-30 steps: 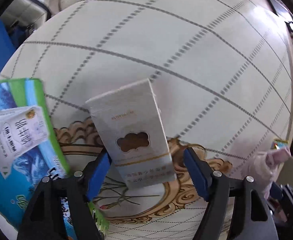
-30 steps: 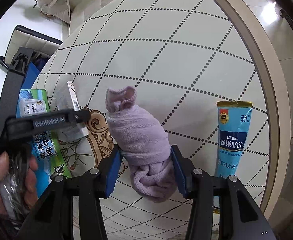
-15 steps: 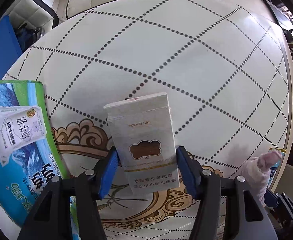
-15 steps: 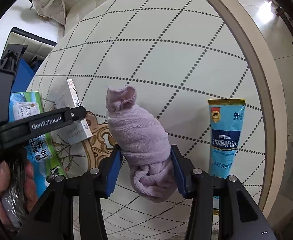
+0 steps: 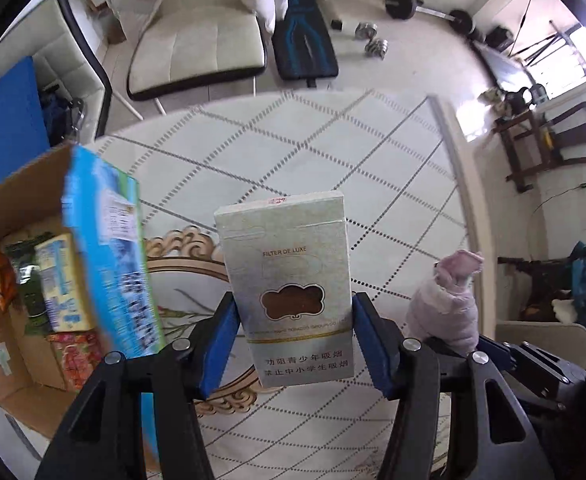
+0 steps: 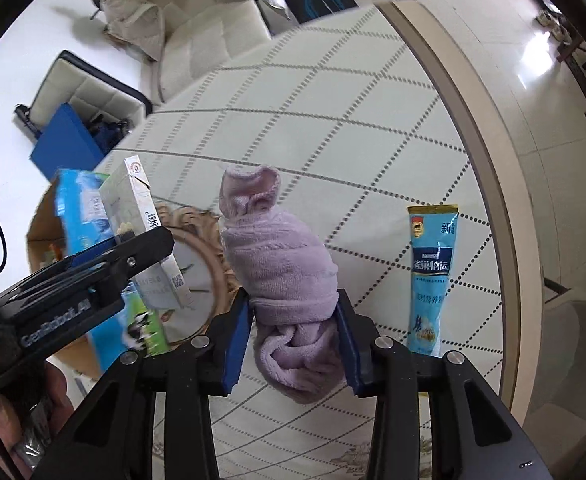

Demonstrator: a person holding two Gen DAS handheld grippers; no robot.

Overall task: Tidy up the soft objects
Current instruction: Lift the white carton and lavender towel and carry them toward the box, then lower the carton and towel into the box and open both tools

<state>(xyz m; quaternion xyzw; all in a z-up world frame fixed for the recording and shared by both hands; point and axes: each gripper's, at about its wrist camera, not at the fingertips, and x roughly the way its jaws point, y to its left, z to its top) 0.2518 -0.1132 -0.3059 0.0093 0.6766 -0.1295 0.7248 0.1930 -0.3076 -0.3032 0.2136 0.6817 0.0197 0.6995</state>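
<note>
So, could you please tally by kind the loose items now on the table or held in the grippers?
Rolled purple towel, in the right gripper: 1
Cigarette pack, in the left gripper: 1
Blue sachet, on the table: 1
Total: 3

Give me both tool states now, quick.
Left tool: shut on the cigarette pack.
Right tool: jaws closing, gripping the rolled purple towel.

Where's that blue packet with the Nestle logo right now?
In the right wrist view, the blue packet lies flat on the round table, near its right edge, right of the rolled purple towel held by the right gripper.
</note>
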